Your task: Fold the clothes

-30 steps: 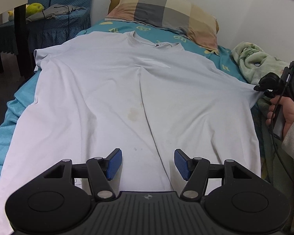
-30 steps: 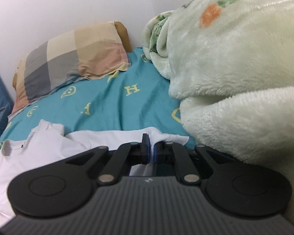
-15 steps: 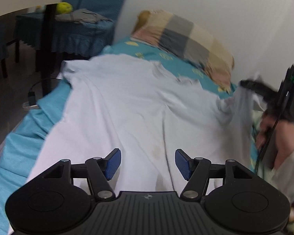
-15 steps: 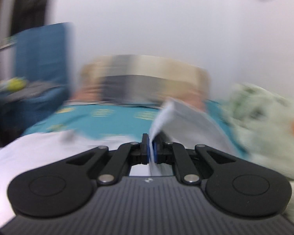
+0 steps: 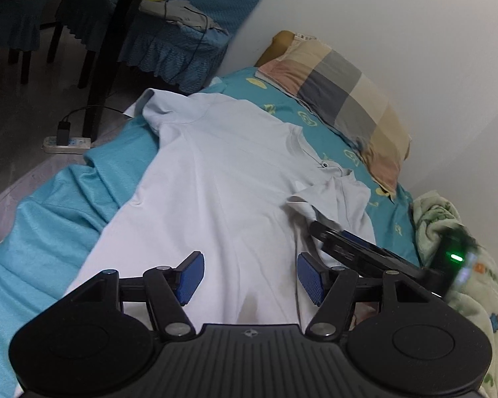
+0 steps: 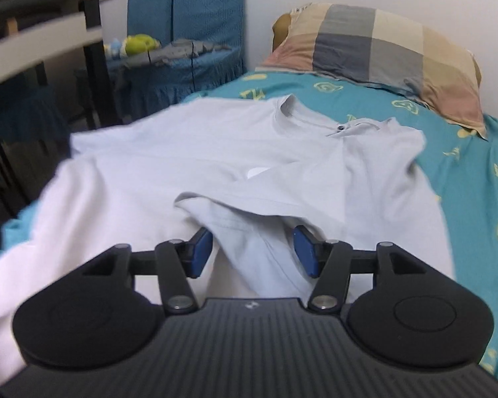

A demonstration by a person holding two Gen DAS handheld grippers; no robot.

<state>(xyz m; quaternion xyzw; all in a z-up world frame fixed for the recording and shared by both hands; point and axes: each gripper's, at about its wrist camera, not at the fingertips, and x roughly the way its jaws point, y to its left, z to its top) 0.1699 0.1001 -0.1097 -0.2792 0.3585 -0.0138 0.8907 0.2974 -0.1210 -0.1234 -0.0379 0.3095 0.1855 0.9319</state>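
Note:
A pale grey T-shirt (image 5: 222, 179) lies spread on the teal bedsheet (image 5: 49, 225). Its right sleeve (image 5: 328, 199) is folded inward over the chest; the sleeve also shows in the right wrist view (image 6: 249, 225). My left gripper (image 5: 249, 277) is open and empty, low over the shirt's lower part. My right gripper (image 6: 253, 253) is open, with the folded sleeve lying loose between its blue pads (image 6: 303, 255). The right gripper's black fingers (image 5: 348, 248) also show in the left wrist view, resting on the shirt's right side.
A checked pillow (image 5: 342, 99) lies at the head of the bed by the white wall. A fluffy cream blanket (image 5: 464, 282) is heaped on the right. A blue-skirted table (image 5: 169, 46), dark chair legs and a power strip (image 5: 66, 141) stand left of the bed.
My right gripper carried the right sleeve inward across the shirt, then opened and let it go. My left gripper stayed open and swung to look more leftward.

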